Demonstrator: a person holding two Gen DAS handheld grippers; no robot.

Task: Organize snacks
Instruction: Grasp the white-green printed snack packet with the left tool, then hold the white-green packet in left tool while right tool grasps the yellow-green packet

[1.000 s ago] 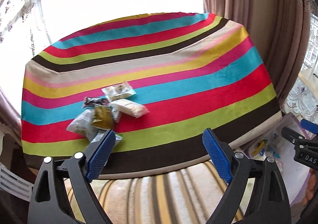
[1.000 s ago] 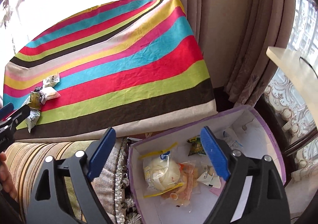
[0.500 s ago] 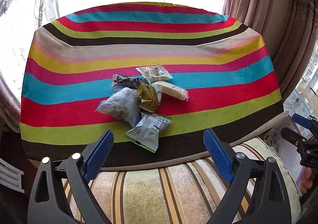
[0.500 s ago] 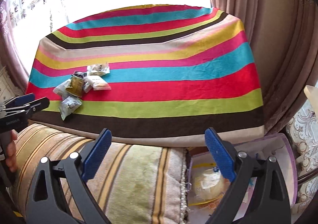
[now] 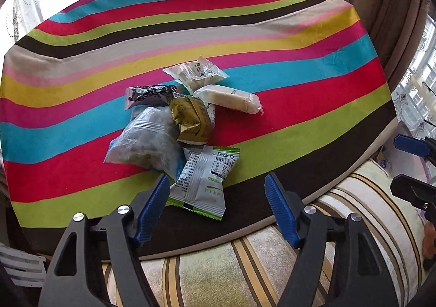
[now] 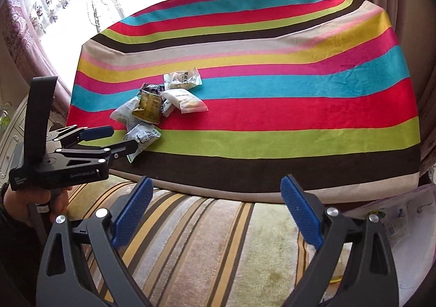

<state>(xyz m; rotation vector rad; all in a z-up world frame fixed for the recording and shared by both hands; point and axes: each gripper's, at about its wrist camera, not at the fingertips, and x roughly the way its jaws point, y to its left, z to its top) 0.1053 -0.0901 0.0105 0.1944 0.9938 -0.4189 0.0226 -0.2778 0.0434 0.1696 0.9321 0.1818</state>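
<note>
snacks (image 5: 188, 127): 6 crinkled packets heaped | left gripper (image 5: 218, 198) jaws closing, empty | right gripper (image 6: 215, 214) jaws spread

Left gripper (image 5: 216, 198): lower centre of its own view, pointing steeply downward, jaws closing, pads pressing on nothing. Also showing at left of the right wrist view, with a hand (image 6: 32, 202) gripping its handle from below.

Right gripper (image 6: 215, 210): lower centre of its view, jaws standing wide apart, holding nothing.

The left gripper (image 5: 216, 204) is closing over the white and green snack packet (image 5: 205, 183), nearest of the snack pile (image 5: 185, 116) on the striped cloth (image 5: 299, 67); its pads do not press it.
</note>
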